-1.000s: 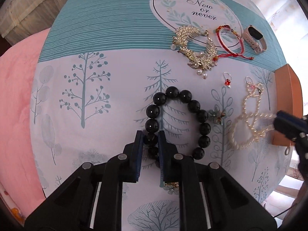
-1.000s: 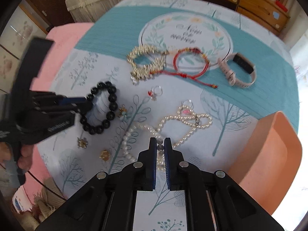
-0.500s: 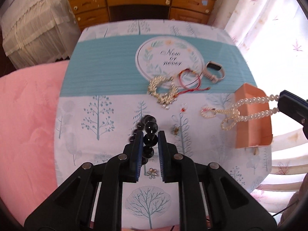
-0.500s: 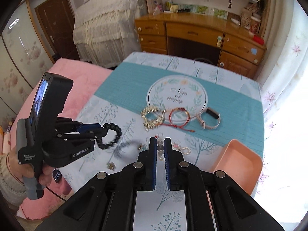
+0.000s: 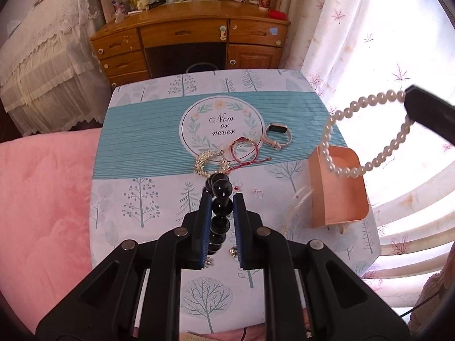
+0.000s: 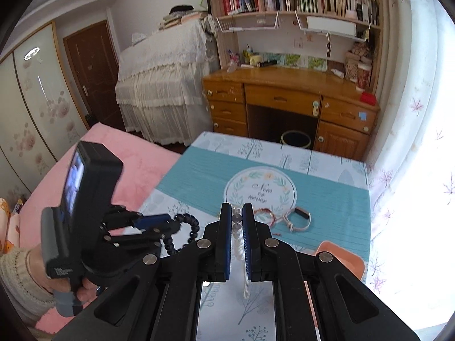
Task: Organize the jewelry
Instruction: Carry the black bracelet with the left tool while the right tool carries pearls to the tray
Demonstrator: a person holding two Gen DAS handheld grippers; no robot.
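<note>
Left claw (image 5: pixel 222 207): pinching the black bead bracelet (image 5: pixel 219 199), which stands up between the pads, its upper beads poking past the tips and the rest trailing back inside. Held high over the table (image 5: pixel 136 199), probably to carry it clear of the other pieces.

Right claw (image 6: pixel 236 227): pinching the pearl necklace (image 5: pixel 366 130). In the left view the strand hangs in a wide loop from the claw's edge, its low end over the orange box (image 5: pixel 338 193), so the box is likely where it goes. A blurred tail dangles beside the box's near-left wall; whether it touches the table I cannot tell.

Left on the table: gold necklace (image 5: pixel 209 162), red cord bracelet (image 5: pixel 244 150), watch (image 5: pixel 277 136), two small rings (image 5: pixel 258 193) and small charms by the left claw's fingers (image 5: pixel 206 221).

Change since earlier frames: a second ago both claws were low, gripping bracelet and pearls as they lay on the table. Half a second ago both pieces were partly lifted, the pearls stretched towards the box. Now both claws have risen much higher; desk and bookshelf show, the bracelet is fully off the cloth, and the pearl loop swings over the box.
</note>
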